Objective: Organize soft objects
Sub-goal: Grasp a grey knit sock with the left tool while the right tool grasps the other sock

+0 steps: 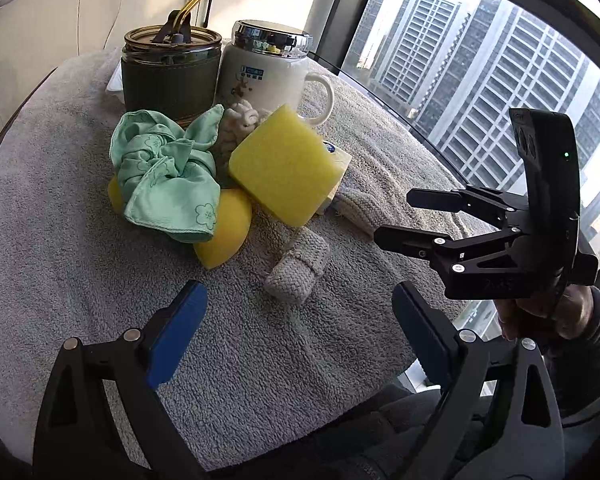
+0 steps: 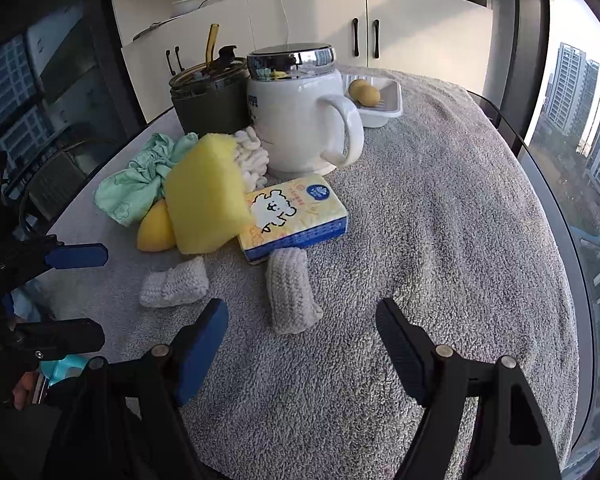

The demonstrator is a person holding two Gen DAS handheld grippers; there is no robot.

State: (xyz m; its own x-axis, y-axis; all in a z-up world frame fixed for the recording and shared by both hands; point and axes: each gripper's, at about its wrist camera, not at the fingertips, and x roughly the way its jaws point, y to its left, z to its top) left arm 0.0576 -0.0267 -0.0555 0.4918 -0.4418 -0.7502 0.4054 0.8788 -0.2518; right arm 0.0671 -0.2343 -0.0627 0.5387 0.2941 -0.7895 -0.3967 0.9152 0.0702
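Hovering spread wide and empty, the left tool (image 1: 296, 334) and right tool (image 2: 302, 344) face the knitted socks (image 2: 290, 290) on the tabletop (image 2: 440, 220); pinching towel pile could drag the sponge (image 2: 204, 196).

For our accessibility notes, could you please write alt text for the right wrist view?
The right gripper hangs open and empty over a grey towel, pointing at two knitted grey socks. Behind them a yellow sponge leans on a tissue pack beside a green cloth, before a white mug. The left gripper is open at the left edge.
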